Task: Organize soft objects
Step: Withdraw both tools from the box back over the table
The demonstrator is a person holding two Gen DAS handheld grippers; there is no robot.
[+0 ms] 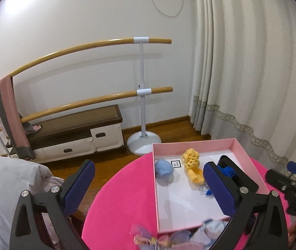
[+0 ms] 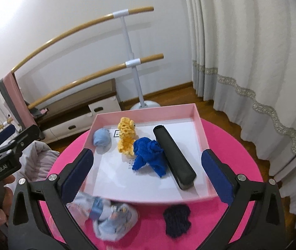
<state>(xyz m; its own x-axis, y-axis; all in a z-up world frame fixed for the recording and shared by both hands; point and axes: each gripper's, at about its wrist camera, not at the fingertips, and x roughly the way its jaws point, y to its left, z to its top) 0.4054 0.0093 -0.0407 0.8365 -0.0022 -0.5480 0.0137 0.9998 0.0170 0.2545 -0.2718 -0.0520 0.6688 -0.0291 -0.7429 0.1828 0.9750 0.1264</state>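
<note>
Both our claws hang spread apart and empty over the pink desk (image 2: 220, 225). The dark navy knit piece (image 2: 176, 220) lies on it just outside the pink box's (image 2: 200, 125) near wall, nearly midway below our right claw (image 2: 148, 175). The left claw (image 1: 148, 185) sits further left, so we judge the right one nearer.

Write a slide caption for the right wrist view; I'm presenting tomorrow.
Open right gripper above pink cardboard box holding blue knitted cloth, yellow crocheted toy and black case.
</note>
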